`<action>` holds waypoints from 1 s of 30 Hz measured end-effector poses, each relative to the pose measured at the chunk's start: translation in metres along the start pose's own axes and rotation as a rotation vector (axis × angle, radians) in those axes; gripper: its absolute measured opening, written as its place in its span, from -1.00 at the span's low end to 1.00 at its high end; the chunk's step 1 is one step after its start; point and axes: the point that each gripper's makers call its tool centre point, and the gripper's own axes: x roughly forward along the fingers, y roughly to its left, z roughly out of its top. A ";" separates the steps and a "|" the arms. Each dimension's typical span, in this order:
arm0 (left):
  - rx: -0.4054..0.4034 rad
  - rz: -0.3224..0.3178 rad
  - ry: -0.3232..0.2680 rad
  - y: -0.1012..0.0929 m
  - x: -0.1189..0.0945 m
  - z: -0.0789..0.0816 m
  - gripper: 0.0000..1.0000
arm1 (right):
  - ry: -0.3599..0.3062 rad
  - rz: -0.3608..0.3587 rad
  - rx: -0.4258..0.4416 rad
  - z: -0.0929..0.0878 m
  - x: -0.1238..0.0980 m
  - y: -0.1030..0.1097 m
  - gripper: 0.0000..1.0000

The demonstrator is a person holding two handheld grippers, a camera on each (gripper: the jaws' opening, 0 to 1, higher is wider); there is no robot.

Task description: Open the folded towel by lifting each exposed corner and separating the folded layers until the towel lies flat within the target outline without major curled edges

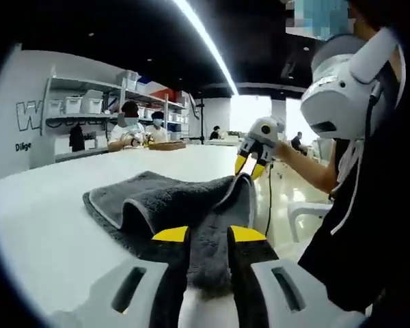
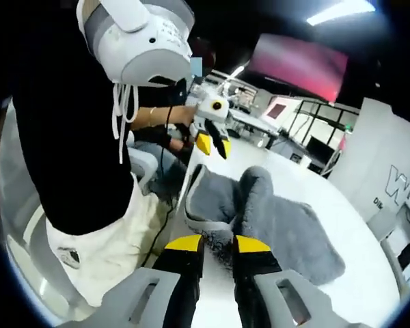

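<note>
A dark grey towel [image 1: 143,195] lies partly folded on the white table [image 1: 48,225], its near edge lifted into a ridge. My left gripper [image 1: 209,236] is shut on a bunched corner of it. The right gripper [image 1: 249,167] shows at the towel's far corner, which rises up to its yellow tips. In the right gripper view, the towel [image 2: 287,219] stretches away over the table [image 2: 355,294], and my right gripper [image 2: 218,244] is shut on its near corner. The left gripper [image 2: 213,145] sits at the opposite raised corner, held by a hand.
A person in a black top [image 2: 68,116] and white trousers stands close against the table's edge. A white chair [image 1: 304,212] is beside them. Shelves with boxes [image 1: 89,102] and seated people [image 1: 140,131] lie beyond the table. Desks with monitors [image 2: 287,116] fill the far side.
</note>
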 end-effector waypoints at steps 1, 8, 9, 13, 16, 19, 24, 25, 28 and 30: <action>-0.011 0.008 0.001 0.002 0.001 -0.001 -0.58 | -0.002 -0.003 -0.002 0.001 0.001 -0.001 -0.77; -0.115 0.096 -0.034 0.031 0.007 -0.007 -0.55 | -0.029 -0.022 0.004 0.008 -0.003 -0.001 -0.77; -0.123 0.099 -0.033 0.032 0.008 -0.008 -0.55 | -0.044 -0.023 0.000 0.011 -0.005 -0.001 -0.78; -0.167 0.112 -0.039 0.040 0.012 -0.011 -0.54 | -0.064 -0.047 0.001 0.017 -0.008 -0.004 -0.77; -0.188 0.084 -0.052 0.036 0.017 -0.009 -0.53 | -0.063 -0.052 -0.002 0.017 -0.007 -0.005 -0.77; -0.193 0.093 -0.040 0.039 0.021 -0.013 -0.52 | -0.081 -0.064 0.006 0.019 0.000 -0.008 -0.78; -0.203 0.158 -0.076 0.053 0.024 -0.009 -0.46 | -0.093 -0.081 0.012 0.021 0.010 -0.012 -0.77; -0.207 0.154 -0.079 0.052 0.024 -0.008 -0.46 | -0.097 -0.094 0.016 0.021 0.010 -0.015 -0.76; -0.220 0.123 -0.080 0.047 0.028 -0.007 -0.49 | -0.115 -0.124 0.028 0.025 0.013 -0.022 -0.76; -0.226 0.114 -0.069 0.045 0.031 -0.009 -0.51 | -0.121 -0.141 0.023 0.027 0.013 -0.026 -0.76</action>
